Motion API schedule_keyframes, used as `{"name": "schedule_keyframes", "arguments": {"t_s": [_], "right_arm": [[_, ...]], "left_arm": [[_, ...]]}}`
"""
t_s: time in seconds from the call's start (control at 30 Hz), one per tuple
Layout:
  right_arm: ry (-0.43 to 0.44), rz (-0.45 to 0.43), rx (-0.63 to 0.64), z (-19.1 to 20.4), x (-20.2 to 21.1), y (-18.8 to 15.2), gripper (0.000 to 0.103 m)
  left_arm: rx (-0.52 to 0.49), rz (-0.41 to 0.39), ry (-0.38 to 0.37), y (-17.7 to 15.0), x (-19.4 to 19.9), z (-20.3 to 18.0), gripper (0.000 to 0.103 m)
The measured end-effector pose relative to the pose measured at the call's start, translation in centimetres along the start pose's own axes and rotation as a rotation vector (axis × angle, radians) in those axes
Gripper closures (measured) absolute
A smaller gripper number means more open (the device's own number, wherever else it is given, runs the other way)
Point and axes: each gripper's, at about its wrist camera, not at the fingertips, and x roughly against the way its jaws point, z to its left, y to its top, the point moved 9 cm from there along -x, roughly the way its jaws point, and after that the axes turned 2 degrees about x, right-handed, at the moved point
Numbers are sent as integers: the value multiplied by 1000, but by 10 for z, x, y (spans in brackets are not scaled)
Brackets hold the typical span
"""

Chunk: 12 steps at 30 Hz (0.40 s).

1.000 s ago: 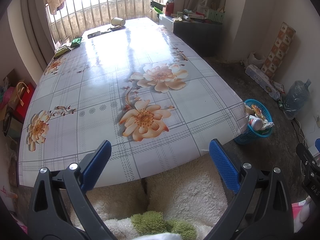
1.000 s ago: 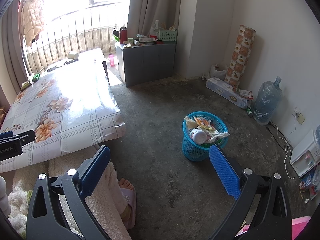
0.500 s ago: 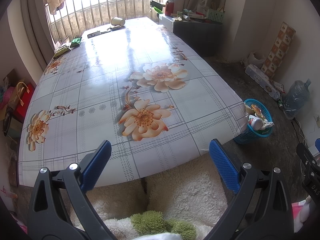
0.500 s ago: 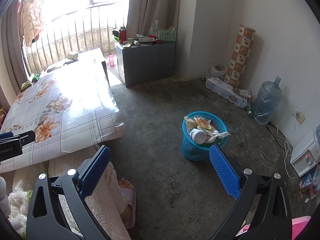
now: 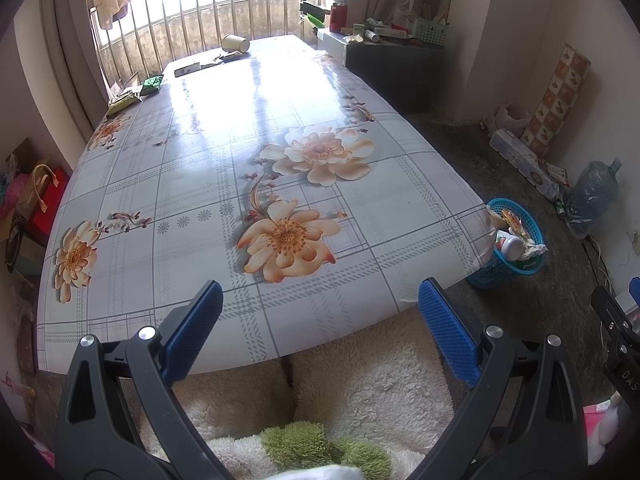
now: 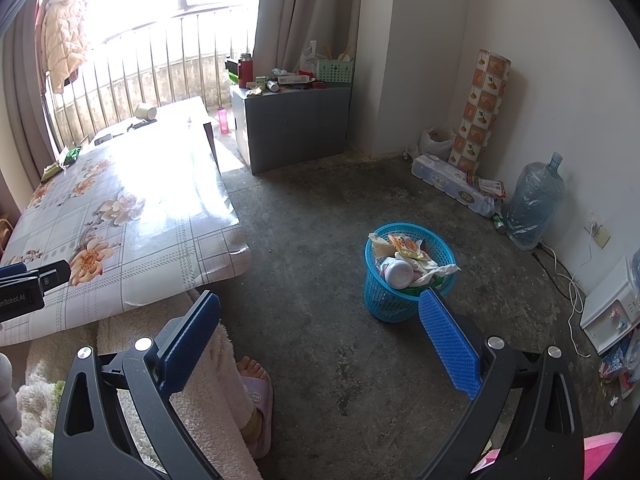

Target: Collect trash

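A blue mesh trash basket [image 6: 408, 276] stands on the floor right of the table, filled with wrappers and a white jar; it also shows in the left wrist view [image 5: 514, 250]. My left gripper [image 5: 320, 328] is open and empty over the near edge of the flowered table [image 5: 168, 184]. My right gripper [image 6: 320, 340] is open and empty above the floor, short of the basket. At the table's far end lie a tipped paper cup [image 5: 236, 43], green snack packets [image 5: 138, 92] and a flat white item [image 5: 188, 69].
A grey cabinet [image 6: 296, 124] with clutter stands beyond the table. A patterned roll [image 6: 480, 108], tissue pack [image 6: 452, 184] and water bottle [image 6: 534, 204] line the right wall. My fleece-clad legs and slippered foot [image 6: 256, 396] are below the grippers. Bags [image 5: 36, 200] sit left of the table.
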Motion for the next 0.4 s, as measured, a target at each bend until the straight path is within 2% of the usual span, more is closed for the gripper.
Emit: {"name": "schedule_keyframes", "arguments": {"t_s": [0.4], "right_arm": [[1, 1, -1, -1, 0, 0, 6]], "left_arm": [[-6, 0, -6, -1, 0, -3, 9]]}}
